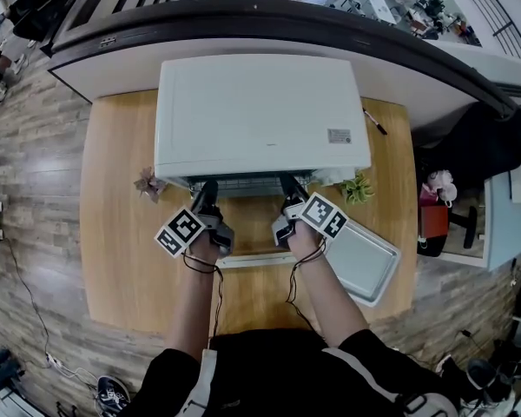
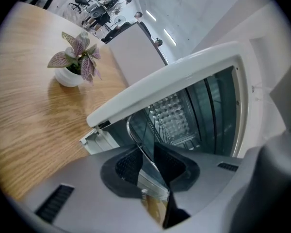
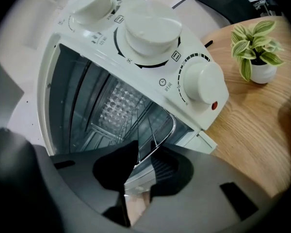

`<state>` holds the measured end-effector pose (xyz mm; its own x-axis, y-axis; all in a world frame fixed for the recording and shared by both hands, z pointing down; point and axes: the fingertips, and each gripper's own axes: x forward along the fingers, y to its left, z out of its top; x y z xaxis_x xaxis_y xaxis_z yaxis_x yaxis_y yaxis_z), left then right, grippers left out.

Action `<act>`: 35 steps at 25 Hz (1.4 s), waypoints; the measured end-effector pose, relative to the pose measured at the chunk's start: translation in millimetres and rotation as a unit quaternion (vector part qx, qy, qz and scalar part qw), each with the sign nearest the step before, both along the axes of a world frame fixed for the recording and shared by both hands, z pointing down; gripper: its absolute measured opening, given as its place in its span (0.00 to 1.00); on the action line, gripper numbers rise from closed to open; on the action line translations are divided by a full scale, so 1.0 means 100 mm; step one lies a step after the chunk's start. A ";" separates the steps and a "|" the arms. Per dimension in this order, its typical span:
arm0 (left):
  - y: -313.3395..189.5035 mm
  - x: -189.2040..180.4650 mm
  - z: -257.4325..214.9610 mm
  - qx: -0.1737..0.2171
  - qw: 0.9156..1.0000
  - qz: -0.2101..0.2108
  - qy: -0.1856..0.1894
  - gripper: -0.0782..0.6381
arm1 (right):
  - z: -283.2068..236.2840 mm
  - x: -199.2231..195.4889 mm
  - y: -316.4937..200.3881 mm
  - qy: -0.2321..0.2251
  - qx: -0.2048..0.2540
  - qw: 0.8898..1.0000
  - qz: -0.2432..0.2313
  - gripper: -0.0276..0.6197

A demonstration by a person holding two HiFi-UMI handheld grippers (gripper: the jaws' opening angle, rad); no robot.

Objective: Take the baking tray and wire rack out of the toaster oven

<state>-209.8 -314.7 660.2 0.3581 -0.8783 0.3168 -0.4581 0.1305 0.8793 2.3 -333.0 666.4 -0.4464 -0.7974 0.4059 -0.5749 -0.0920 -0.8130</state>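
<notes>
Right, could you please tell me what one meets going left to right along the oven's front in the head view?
Pink-leaved plant, left gripper, right gripper (both shut on the wire rack), green plant.

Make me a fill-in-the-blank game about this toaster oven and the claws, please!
1. The left claw and the right claw both pinch the thin silver wire ____.
2. The flat silver metal baking tray lies outside the oven on the round wooden ____.
3. The white boxy toaster oven has ____ round white knobs on its front.

Missing words: rack; table; three.
</notes>
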 end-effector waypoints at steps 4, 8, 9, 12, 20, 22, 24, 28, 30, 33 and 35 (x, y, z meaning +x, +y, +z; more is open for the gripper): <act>0.10 0.01 0.00 0.001 1.000 -0.003 0.004 0.23 | 0.01 0.01 0.10 0.000 -0.001 1.000 -0.003 0.18; 0.20 0.01 0.01 -0.002 1.000 -0.004 0.004 0.23 | 0.01 0.01 0.20 -0.004 -0.001 1.000 -0.005 0.18; 0.22 0.01 0.00 -0.003 1.000 -0.004 0.005 0.23 | 0.00 0.02 0.22 -0.004 -0.001 1.000 -0.005 0.18; 0.28 0.02 0.00 -0.008 1.000 -0.007 0.006 0.23 | 0.00 0.02 0.27 -0.004 -0.002 1.000 -0.007 0.18; 0.44 0.02 0.01 -0.019 1.000 -0.012 0.008 0.23 | -0.01 0.02 0.43 -0.010 -0.006 1.000 -0.013 0.18; 0.49 0.02 0.00 -0.020 1.000 -0.013 0.007 0.23 | -0.01 0.02 0.48 -0.011 -0.007 1.000 -0.017 0.18; 0.55 0.03 0.00 -0.021 1.000 -0.014 0.007 0.23 | -0.01 0.02 0.54 -0.012 -0.009 1.000 -0.019 0.18; 0.63 0.04 -0.01 -0.022 1.000 -0.015 0.004 0.23 | -0.03 0.04 0.62 -0.012 -0.008 1.000 -0.020 0.18; 0.65 0.04 -0.02 -0.022 1.000 -0.015 0.003 0.23 | -0.05 0.04 0.64 -0.013 -0.006 1.000 -0.022 0.18; 0.70 0.04 -0.03 -0.024 1.000 -0.017 0.000 0.23 | -0.06 0.03 0.69 -0.014 -0.005 1.000 -0.025 0.18; 0.73 0.05 -0.04 -0.026 1.000 -0.018 -0.001 0.23 | -0.07 0.04 0.72 -0.015 -0.006 1.000 -0.027 0.18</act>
